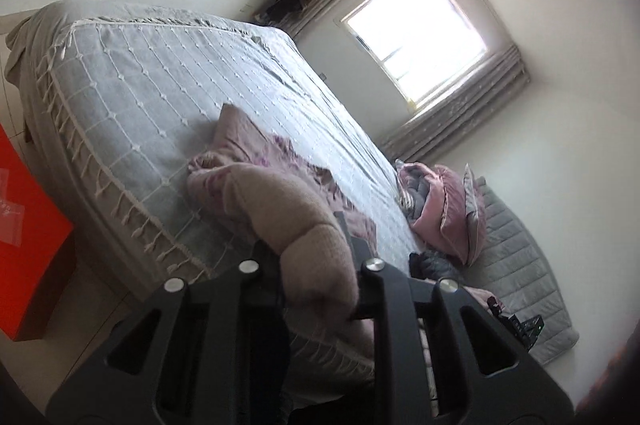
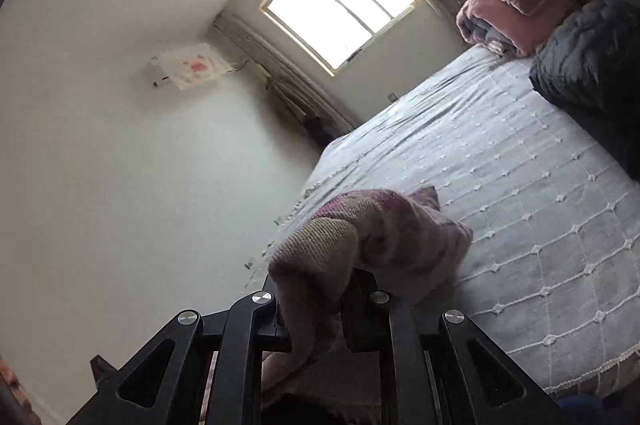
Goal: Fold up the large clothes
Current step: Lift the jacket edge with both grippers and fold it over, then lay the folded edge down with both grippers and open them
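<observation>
To do this lift well, both hands should rise evenly and keep the edge taut so the cloth hangs straight. The left gripper and the right gripper are each clamped on the pink knitted garment — its rest trails ahead onto the near part of the bed.
</observation>
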`<action>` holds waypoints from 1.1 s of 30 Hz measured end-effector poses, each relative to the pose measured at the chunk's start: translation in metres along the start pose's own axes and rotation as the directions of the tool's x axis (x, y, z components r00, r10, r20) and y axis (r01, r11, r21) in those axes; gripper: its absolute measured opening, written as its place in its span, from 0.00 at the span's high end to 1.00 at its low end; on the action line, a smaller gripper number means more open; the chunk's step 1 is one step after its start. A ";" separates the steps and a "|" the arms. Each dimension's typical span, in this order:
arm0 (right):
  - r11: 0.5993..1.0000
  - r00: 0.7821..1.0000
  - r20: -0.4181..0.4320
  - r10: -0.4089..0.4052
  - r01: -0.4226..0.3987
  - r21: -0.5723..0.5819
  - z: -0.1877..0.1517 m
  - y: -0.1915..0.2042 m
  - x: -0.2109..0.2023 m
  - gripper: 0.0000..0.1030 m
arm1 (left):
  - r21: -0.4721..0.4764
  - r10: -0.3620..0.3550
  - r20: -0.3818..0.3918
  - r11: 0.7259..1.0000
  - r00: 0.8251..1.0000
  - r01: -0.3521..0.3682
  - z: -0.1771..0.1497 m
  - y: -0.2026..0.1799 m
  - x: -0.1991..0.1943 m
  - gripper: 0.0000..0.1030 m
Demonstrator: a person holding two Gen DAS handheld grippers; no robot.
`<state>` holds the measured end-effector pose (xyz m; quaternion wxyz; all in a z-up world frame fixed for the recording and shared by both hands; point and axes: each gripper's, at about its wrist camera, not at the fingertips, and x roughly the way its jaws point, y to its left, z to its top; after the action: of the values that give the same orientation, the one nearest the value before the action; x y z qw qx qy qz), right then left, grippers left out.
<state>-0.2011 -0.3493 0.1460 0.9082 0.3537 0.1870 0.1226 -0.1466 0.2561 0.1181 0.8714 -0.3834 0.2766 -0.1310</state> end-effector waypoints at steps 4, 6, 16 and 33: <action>1.000 1.000 0.004 0.006 -0.006 -0.020 0.022 0.014 0.033 0.85 | -0.009 -0.010 0.010 1.000 1.000 0.010 0.029 -0.005 0.014 0.80; 1.000 1.000 0.004 0.010 -0.010 -0.005 0.036 0.015 0.055 0.85 | -0.022 -0.017 -0.002 1.000 1.000 0.017 0.051 -0.009 0.032 0.80; 0.992 0.995 -0.067 -0.077 0.083 0.099 0.138 -0.007 0.252 0.84 | -0.131 0.174 -0.070 0.974 0.982 -0.182 0.201 -0.018 0.232 0.80; 0.739 0.751 -0.523 -0.403 0.604 0.298 0.108 -0.199 0.499 0.72 | 0.025 0.385 -0.547 0.895 0.744 -0.445 0.220 0.096 0.511 0.56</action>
<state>0.3125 -0.3798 -0.0435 0.7353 0.4519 0.4936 -0.1073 0.3981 0.2264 -0.0260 0.7434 -0.3058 0.5944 -0.0210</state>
